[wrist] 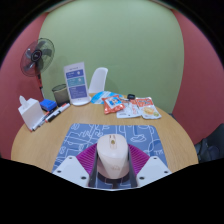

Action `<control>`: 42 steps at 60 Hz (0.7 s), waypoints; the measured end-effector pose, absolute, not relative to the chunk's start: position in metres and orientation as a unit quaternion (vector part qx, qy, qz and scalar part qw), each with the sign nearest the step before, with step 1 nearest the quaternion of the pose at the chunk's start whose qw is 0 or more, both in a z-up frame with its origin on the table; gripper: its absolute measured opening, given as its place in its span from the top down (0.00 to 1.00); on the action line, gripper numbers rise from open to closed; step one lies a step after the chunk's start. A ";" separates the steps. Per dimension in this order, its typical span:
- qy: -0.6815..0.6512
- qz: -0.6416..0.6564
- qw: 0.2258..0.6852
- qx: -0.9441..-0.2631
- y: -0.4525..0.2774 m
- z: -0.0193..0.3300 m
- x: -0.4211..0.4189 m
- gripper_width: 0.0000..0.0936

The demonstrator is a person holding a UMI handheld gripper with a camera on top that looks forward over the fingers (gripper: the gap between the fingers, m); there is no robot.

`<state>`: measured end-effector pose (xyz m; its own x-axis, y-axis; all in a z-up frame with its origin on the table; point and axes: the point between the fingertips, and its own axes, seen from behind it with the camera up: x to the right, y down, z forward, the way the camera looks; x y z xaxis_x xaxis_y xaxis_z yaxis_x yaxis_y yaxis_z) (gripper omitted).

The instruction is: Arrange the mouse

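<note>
Mouse [111, 158] sits between the tongs [112, 172], long axis along the fingers; tongs appear clenched on it, above mousepad [85, 137].

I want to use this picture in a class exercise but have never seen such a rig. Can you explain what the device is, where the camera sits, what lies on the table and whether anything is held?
There is no robot here: a person holds a two-finger gripper in a hand, and a wide-angle camera on it looks forward along the fingers, which show at the bottom with pink pads. A pale mouse sits between the fingers on a patterned mat; whether the pads press on it I cannot tell. The mat lies on a round wooden table. Beyond it are a white stand, snack packets, a marker and a small box. A fan stands behind the table.
</note>
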<state>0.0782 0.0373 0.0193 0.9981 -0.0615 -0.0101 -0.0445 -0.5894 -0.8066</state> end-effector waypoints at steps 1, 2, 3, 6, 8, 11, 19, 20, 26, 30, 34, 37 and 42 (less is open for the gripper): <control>0.031 -0.010 0.448 -0.893 0.037 0.015 0.079 0.50; 0.032 -0.010 0.443 -0.896 0.035 0.011 0.080 0.48; 0.033 -0.009 0.439 -0.898 0.034 0.007 0.081 0.47; 0.038 -0.001 0.425 -0.904 0.031 0.000 0.080 0.43; 0.038 0.000 0.423 -0.905 0.028 -0.001 0.080 0.40; 0.031 0.000 0.424 -0.905 0.025 0.004 0.079 0.21; 0.016 -0.017 0.438 -0.899 0.007 0.037 0.077 0.09; 0.015 -0.019 0.438 -0.898 0.004 0.043 0.076 0.09; 0.015 -0.032 0.448 -0.893 -0.021 0.075 0.071 0.11; 0.016 -0.040 0.457 -0.889 -0.042 0.100 0.066 0.10; 0.020 -0.047 0.468 -0.882 -0.064 0.124 0.060 0.10; 0.023 -0.052 0.473 -0.879 -0.081 0.140 0.055 0.10; 0.028 -0.062 0.484 -0.872 -0.111 0.167 0.047 0.10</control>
